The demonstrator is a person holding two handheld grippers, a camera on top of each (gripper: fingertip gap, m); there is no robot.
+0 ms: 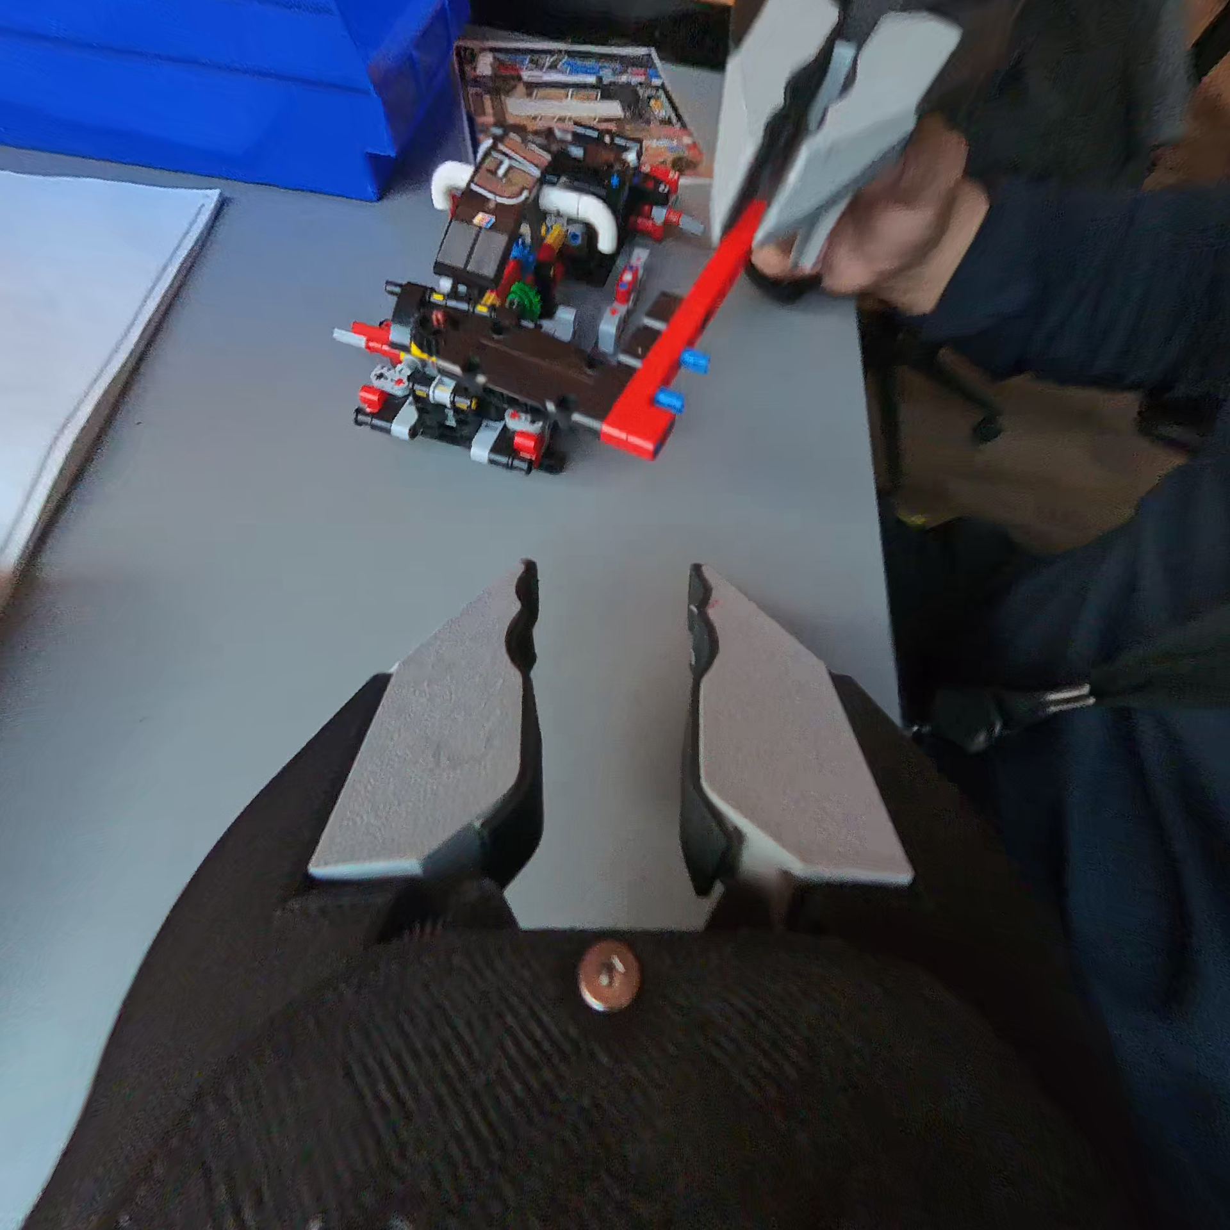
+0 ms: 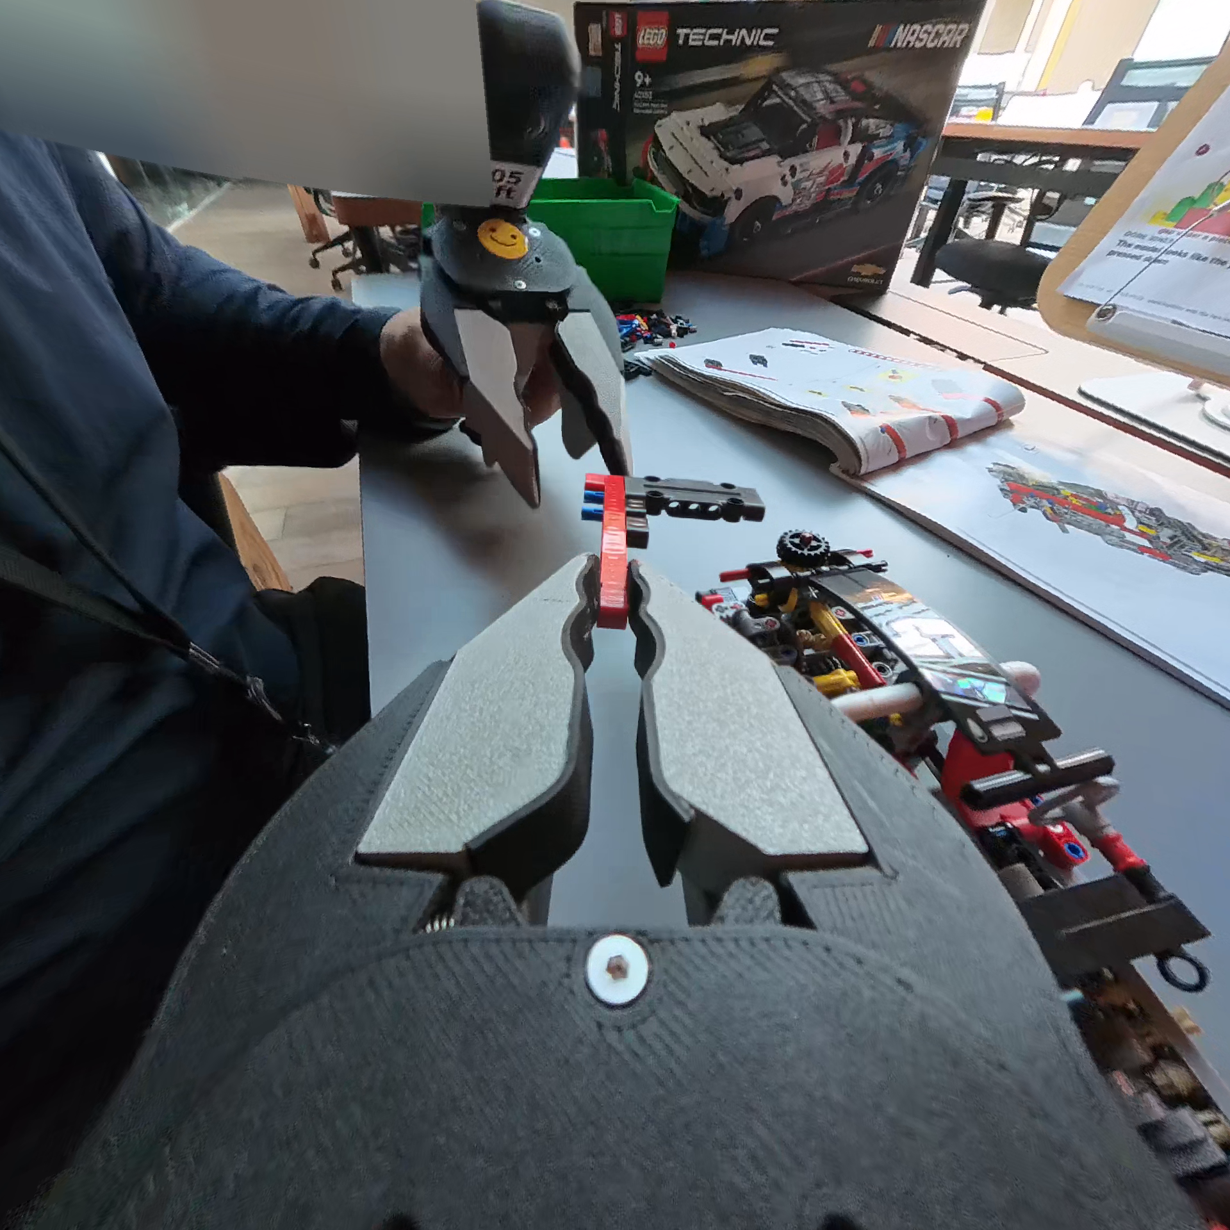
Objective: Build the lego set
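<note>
My right gripper (image 2: 612, 566) is shut on one end of a long red beam (image 2: 612, 532) and holds it above the grey table (image 2: 466, 566). The beam's far end carries blue pins (image 2: 592, 504) and a black panel (image 2: 705, 499). My left gripper (image 1: 609, 572) is open and empty over bare table. In the right wrist view it (image 2: 576, 482) hangs just beyond the beam's far end, apart from it. In the left wrist view the right gripper (image 1: 759, 239) holds the red beam (image 1: 672, 346) beside a partly built brick car (image 1: 492, 319), which also lies right of my right gripper (image 2: 865, 645).
Blue bins (image 1: 200, 86) and a white booklet (image 1: 66, 333) lie to the left. A product box (image 2: 765, 133), a green bin (image 2: 599, 233), loose parts (image 2: 652, 326) and an open instruction booklet (image 2: 832, 399) lie behind. The table edge (image 1: 878, 532) and a person's dark sleeve (image 1: 1098, 266) are close.
</note>
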